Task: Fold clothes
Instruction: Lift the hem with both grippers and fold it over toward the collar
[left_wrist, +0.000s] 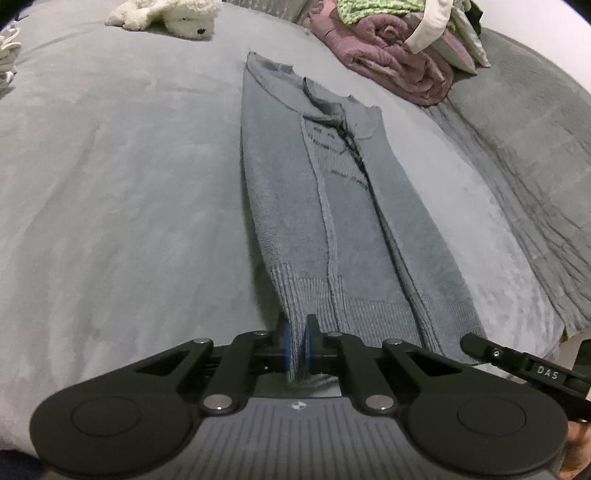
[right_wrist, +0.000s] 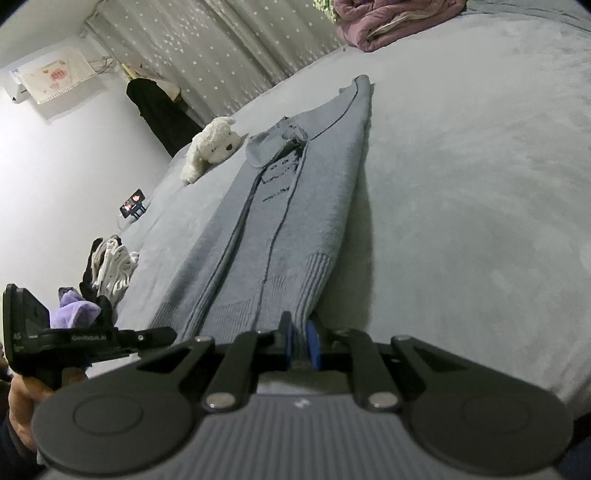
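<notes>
The left gripper (left_wrist: 296, 345) and the right gripper (right_wrist: 300, 345) are each clamped nearly closed on the ribbed hem of the sweater (left_wrist: 343, 221), which stretches ahead of both jaws.

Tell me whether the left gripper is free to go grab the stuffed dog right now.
Probably not. The left gripper is shut on the sweater hem, and the stuffed dog lies far up the bed. The path is clear, but it must let go first.

Two close wrist views, shared sweater (left_wrist: 332, 221)
</notes>
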